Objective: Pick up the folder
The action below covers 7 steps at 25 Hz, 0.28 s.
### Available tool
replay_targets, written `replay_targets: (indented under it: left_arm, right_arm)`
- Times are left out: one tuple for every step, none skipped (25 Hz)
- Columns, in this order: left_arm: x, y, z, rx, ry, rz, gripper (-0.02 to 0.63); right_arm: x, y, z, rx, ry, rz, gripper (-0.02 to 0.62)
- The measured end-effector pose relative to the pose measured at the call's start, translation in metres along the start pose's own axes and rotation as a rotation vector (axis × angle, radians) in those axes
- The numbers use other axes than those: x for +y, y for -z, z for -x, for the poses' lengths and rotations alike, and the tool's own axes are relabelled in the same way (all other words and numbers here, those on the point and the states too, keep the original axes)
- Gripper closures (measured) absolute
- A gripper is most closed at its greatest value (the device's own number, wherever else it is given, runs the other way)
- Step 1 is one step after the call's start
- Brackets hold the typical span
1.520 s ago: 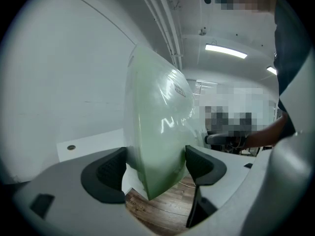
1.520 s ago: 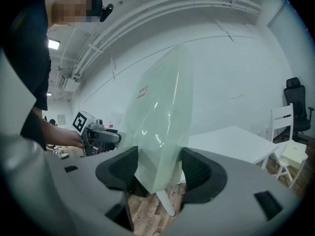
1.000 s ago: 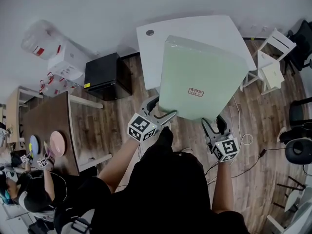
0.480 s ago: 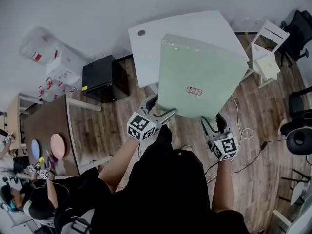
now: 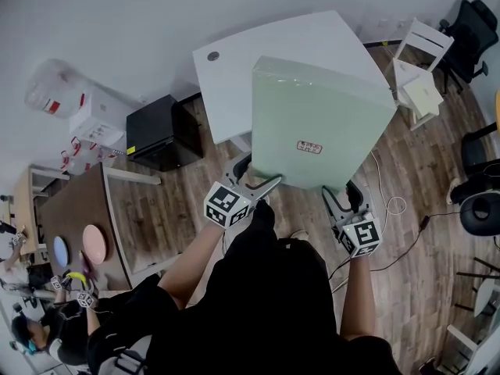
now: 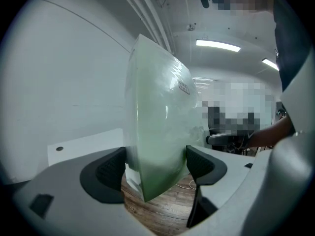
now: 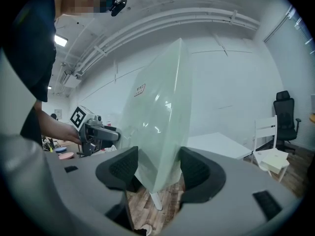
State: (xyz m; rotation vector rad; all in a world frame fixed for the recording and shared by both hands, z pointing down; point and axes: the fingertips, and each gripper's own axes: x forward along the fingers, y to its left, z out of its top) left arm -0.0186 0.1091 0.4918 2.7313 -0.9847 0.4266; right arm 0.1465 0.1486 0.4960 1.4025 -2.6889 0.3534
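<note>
The white tabletop (image 5: 234, 76) stands behind the pale green folder (image 5: 316, 123), which is up in the air over the wood floor (image 5: 406, 201). The left hand-held gripper (image 6: 155, 166) is clamped on its near left corner, and the right hand-held gripper (image 7: 157, 168) on its near right corner.

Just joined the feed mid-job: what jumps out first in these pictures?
A big pale green folder fills the middle of the head view, held up in the air in front of the white table. The left hand-held gripper and right hand-held gripper each clamp its near edge.
</note>
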Motion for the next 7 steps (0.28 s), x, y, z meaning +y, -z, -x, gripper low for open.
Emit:
replay_targets:
  left_arm:
    - [-0.0001,0.0003,-0.0016,0.002,0.001,-0.003,0.233]
    - [-0.0002,0.0008,-0.0032,0.003,0.001,-0.005,0.233]
    - [-0.0001,0.0012,-0.0048,0.003,0.001,-0.006,0.233]
    - [0.0005,0.0014,-0.0064,0.002,0.002,-0.007,0.233]
    - [0.0015,0.0014,-0.0079,0.0,0.001,-0.009,0.233]
    - [0.0027,0.0014,-0.0094,-0.001,0.001,-0.009,0.232]
    - [0.004,0.0013,-0.0108,-0.002,0.001,-0.01,0.232]
  right_arm:
    - [-0.0011,0.0009,0.0001,0.001,0.003,-0.003,0.313]
    - [-0.0023,0.0018,0.0002,0.003,0.007,-0.005,0.313]
    - [-0.0037,0.003,0.0,0.003,0.009,-0.005,0.313]
    - [-0.0054,0.0042,-0.0005,0.004,0.011,-0.003,0.313]
    - [-0.0071,0.0052,-0.0015,0.005,0.012,-0.002,0.313]
    - [-0.0086,0.006,-0.0028,0.007,0.014,-0.001,0.313]
    - [-0.0101,0.0068,-0.0042,0.009,0.015,0.001,0.313]
